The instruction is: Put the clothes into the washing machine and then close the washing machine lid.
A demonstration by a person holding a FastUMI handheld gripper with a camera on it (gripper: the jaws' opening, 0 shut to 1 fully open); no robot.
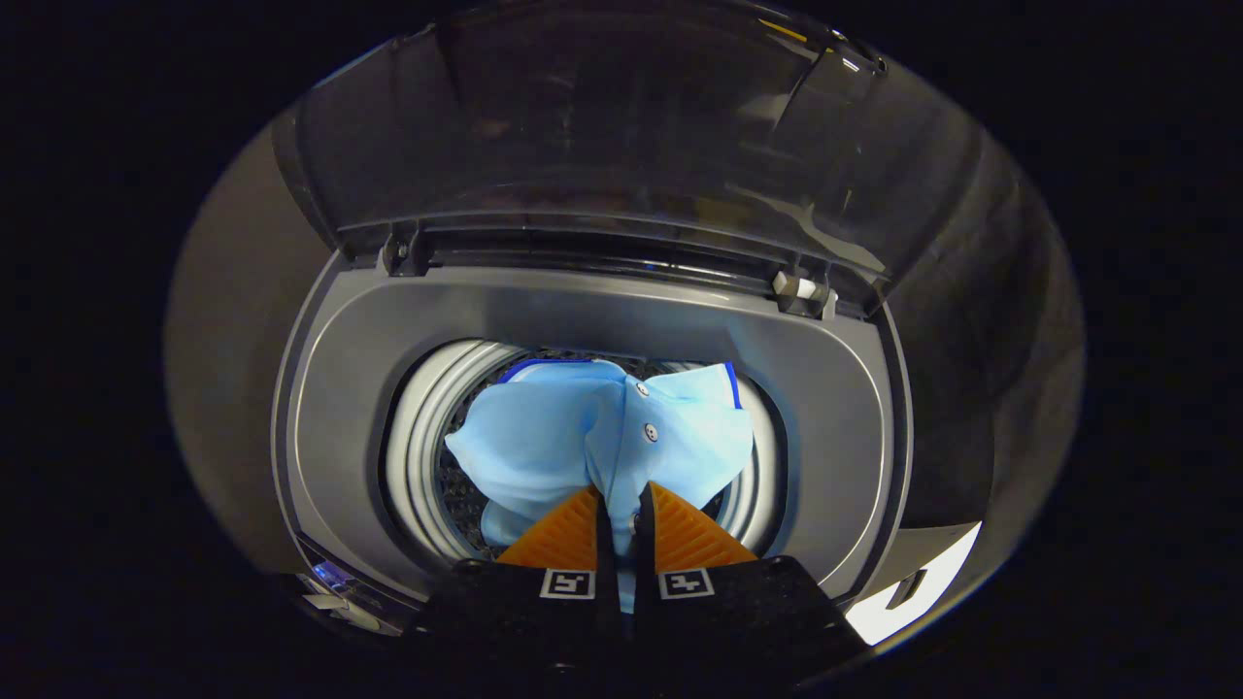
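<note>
A light blue polo shirt (573, 432) with a buttoned placket and dark blue trim hangs over the round drum opening (419, 456) of a grey top-loading washing machine (825, 427). My gripper (621, 497) is shut on a fold of the shirt, with cloth pinched between both fingers just above the drum. The shirt's body spreads ahead of the fingers and droops into the drum. The machine's dark see-through lid (602, 126) stands raised beyond the opening, held at its hinges (804, 291).
The grey rim of the washer top (340, 388) rings the drum. The ribbed pale drum wall (413, 485) shows beside the shirt. A bright patch of floor (923, 582) lies beside the machine's near corner.
</note>
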